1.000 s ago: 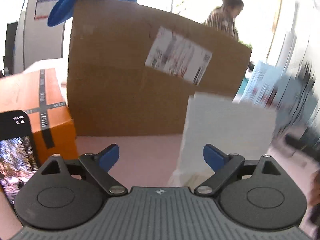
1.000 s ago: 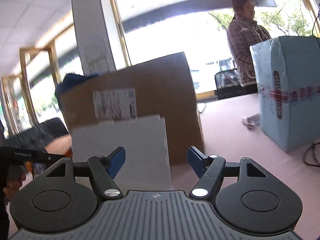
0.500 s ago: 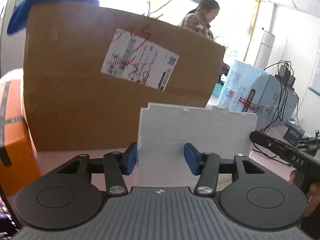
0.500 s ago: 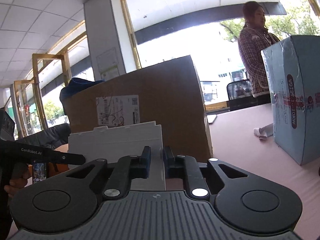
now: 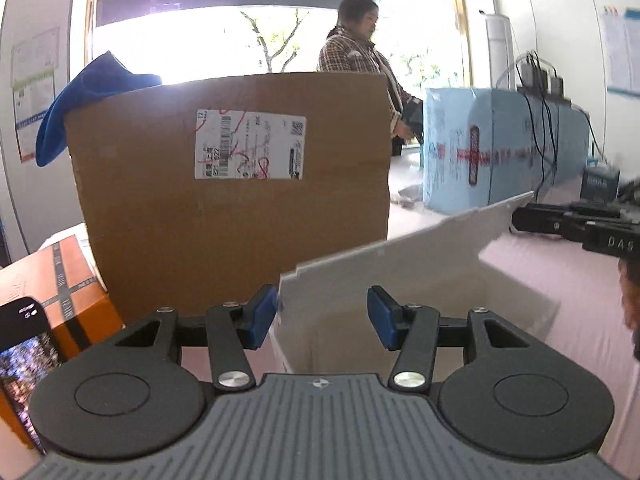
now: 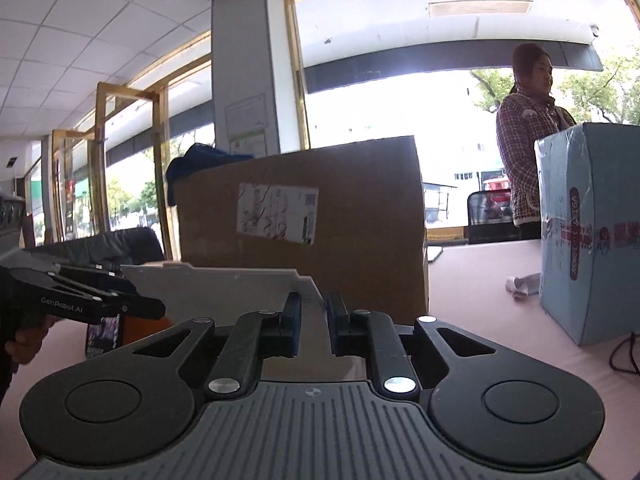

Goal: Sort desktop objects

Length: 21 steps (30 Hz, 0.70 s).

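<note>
A white cardboard box [image 5: 420, 280] lies tilted on the pink table [image 5: 560, 272], its open inside facing my left wrist view. My left gripper [image 5: 322, 316] is open. Its left finger sits at the box's near left corner and its right finger is over the box's inside. My right gripper [image 6: 314, 316] is shut on the thin top edge of the white box [image 6: 224, 284]. In the right wrist view the left gripper [image 6: 120, 300] sits at the box's left end. In the left wrist view the right gripper [image 5: 560, 222] shows at the box's far right corner.
A large brown carton [image 5: 232, 208] with a blue cloth [image 5: 92, 100] on top stands just behind. An orange box [image 5: 60, 284] and a phone [image 5: 20, 344] are at the left. At the right are a light blue box [image 5: 500, 152] and cables [image 5: 540, 120]. A person [image 5: 356, 48] stands beyond the table.
My right gripper closed onto the white box's edge. My left gripper's fingers narrowed from wide open, then held. The box went from upright to tilted over.
</note>
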Each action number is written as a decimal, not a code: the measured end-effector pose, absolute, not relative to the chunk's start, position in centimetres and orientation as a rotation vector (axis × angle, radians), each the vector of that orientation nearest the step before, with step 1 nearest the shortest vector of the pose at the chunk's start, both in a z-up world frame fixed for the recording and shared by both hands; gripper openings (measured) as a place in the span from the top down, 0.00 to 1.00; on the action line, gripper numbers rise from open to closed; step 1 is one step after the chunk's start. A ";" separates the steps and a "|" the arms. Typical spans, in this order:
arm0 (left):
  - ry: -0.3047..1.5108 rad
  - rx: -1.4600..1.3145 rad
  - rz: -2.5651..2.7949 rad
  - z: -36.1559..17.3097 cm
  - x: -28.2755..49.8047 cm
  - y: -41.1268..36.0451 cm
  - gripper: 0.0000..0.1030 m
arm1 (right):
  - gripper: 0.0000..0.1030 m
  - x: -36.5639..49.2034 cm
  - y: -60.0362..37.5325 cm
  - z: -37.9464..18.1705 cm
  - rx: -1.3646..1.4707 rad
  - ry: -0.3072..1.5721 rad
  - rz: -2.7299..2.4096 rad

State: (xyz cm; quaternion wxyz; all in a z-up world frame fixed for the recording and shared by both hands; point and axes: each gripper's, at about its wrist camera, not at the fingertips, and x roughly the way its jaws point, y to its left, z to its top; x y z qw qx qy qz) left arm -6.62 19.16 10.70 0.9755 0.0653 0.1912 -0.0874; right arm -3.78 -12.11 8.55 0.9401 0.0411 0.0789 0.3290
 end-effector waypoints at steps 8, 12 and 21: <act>0.462 0.151 -0.176 9.2 -9.5 18.9 0.54 | 0.87 -6.1 -12.5 6.1 0.077 0.231 0.672; 0.453 0.159 -0.153 9.1 -11.5 19.1 0.53 | 0.87 -7.3 -13.3 6.3 0.095 0.232 0.659; 0.388 0.108 -0.175 10.9 -13.3 18.3 0.57 | 0.87 -8.5 -12.8 7.7 0.132 0.204 0.647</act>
